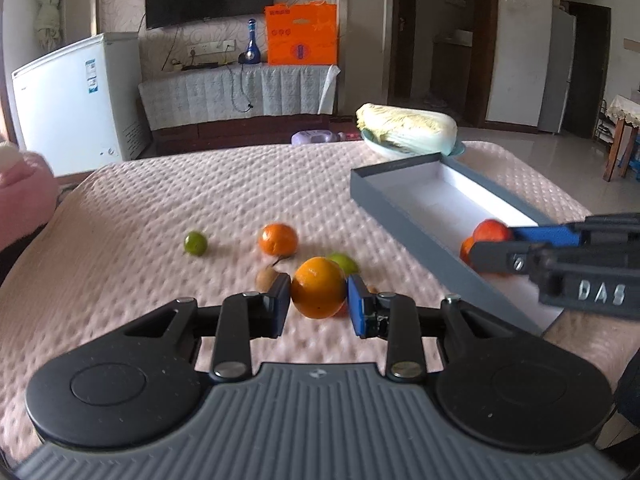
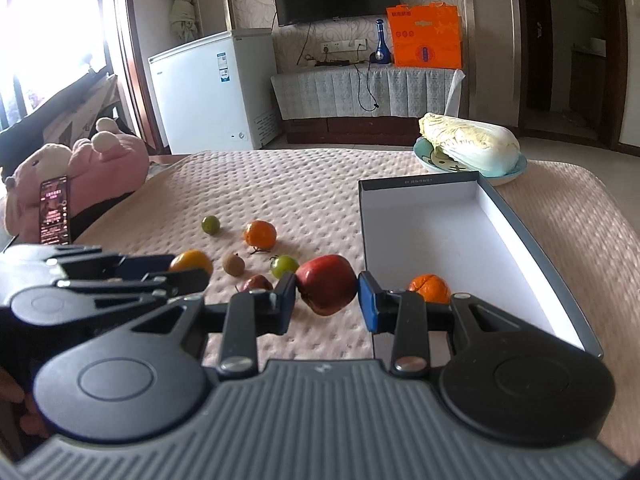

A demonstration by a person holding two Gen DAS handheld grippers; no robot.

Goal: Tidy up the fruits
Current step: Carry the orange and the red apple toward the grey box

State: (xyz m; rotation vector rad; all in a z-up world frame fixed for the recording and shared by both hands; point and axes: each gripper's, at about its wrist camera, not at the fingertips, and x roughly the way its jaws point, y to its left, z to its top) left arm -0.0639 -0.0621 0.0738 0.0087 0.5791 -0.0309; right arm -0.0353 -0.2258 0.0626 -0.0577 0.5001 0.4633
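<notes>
Orange point(image 1: 318, 287) clamped in left gripper point(image 1: 319, 304) above pink quilted surface point(image 1: 160, 200) | red apple point(image 2: 326, 284) clamped in right gripper point(image 2: 327, 300) beside grey box point(image 2: 540, 248) | tangerine point(image 2: 430, 288) inside box

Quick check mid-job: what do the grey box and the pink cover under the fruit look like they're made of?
The grey box looks like rigid cardboard: thin straight walls, matte grey outside, plain white inside. The pink cover looks like soft quilted or dimpled fabric, judging by its regular puckered bumps and dull, unshiny surface; which fibre it is cannot be told.
</notes>
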